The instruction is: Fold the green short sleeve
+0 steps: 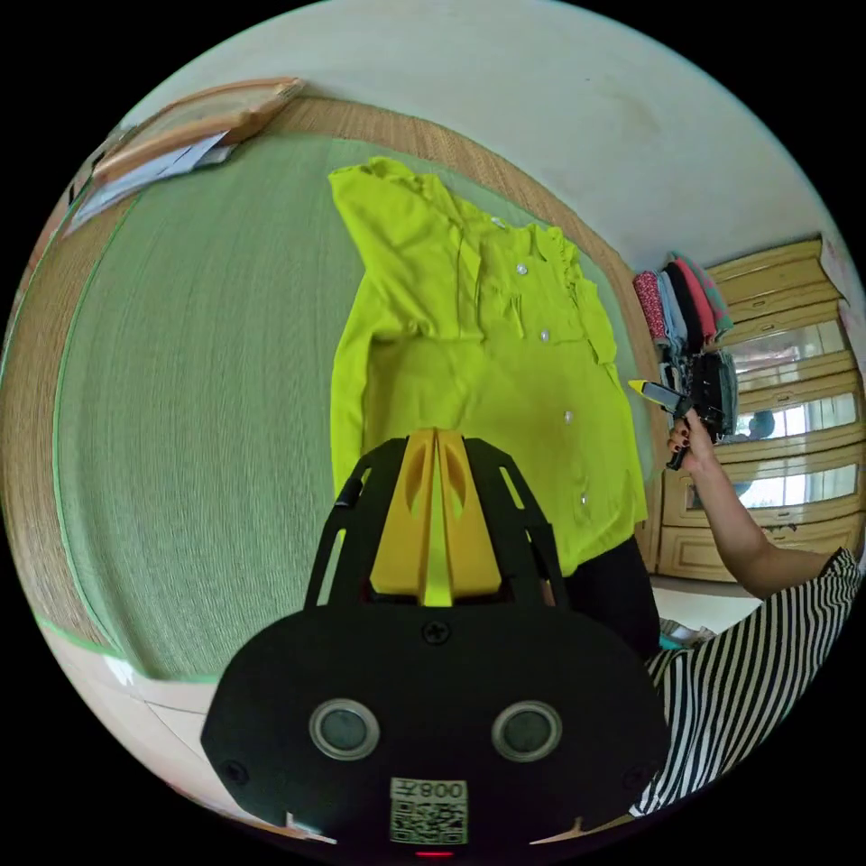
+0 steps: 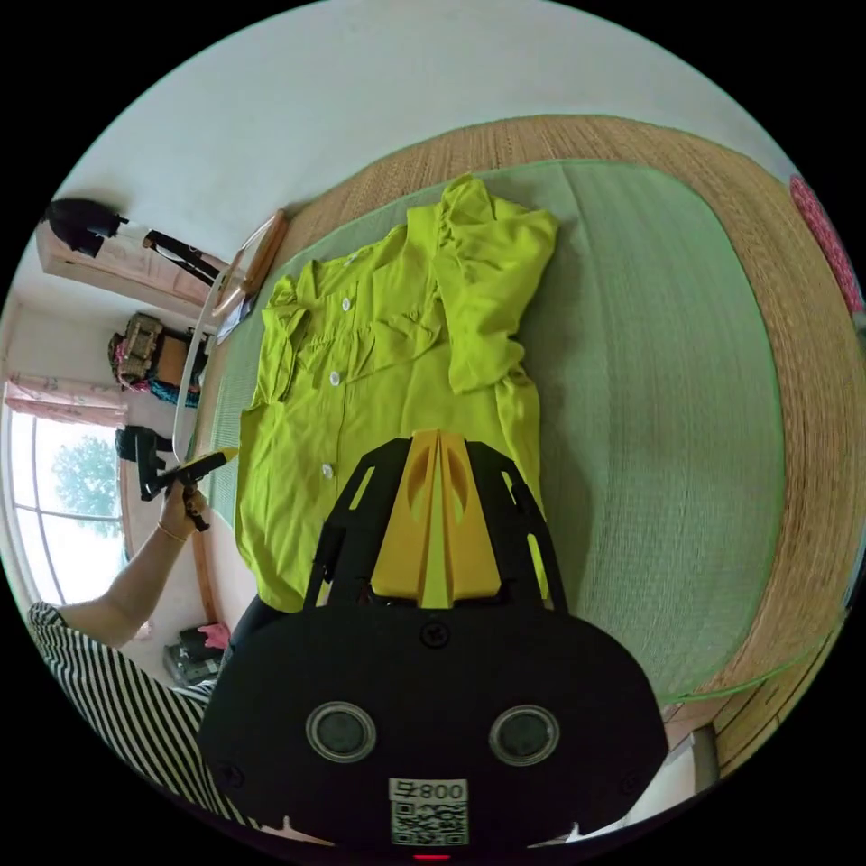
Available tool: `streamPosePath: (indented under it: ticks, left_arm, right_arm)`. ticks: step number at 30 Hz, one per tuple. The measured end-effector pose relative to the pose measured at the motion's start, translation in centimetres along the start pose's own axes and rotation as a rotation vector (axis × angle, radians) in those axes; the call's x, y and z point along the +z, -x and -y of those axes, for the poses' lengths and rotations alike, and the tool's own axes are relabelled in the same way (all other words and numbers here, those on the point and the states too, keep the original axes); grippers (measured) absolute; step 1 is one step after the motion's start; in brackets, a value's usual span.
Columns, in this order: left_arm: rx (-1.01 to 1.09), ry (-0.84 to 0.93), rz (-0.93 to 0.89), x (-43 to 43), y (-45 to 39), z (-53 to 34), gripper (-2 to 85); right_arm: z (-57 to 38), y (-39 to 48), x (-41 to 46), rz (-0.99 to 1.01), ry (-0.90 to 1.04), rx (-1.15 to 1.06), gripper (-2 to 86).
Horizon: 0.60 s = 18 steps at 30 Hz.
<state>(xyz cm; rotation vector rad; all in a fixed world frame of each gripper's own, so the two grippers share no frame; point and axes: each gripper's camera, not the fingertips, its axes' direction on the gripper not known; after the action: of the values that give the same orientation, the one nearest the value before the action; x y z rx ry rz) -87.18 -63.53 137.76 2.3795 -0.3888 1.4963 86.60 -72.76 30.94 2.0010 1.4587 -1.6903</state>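
Green mat over woven matting carries the green short sleeve, spread button-side up, one sleeve already turned in over the chest. Left gripper and right gripper hover above the hem, jaws closed together, gripping nothing; probably poised for the next fold. Stacked clothes sit by the wall.

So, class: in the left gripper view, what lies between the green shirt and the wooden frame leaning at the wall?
Bare green mat between the green shirt and wooden frame; this shows in the left gripper view.
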Motion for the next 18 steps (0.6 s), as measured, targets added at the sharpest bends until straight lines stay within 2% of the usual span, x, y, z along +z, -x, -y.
streamPosePath:
  ticks: [7, 18]
  left_arm:
    - [-0.168, 0.034, -0.073, -0.5, 3.3, -9.7, 1.7]
    - [-0.416, -0.048, -0.301, -0.1, 9.2, -18.6, 11.6]
  right_arm:
    - [-7.0, -4.2, 0.3, 0.19, 0.005, 0.068, 0.8]
    - [-20.4, -12.8, -0.2, 0.262, -0.086, 0.308, 7.8]
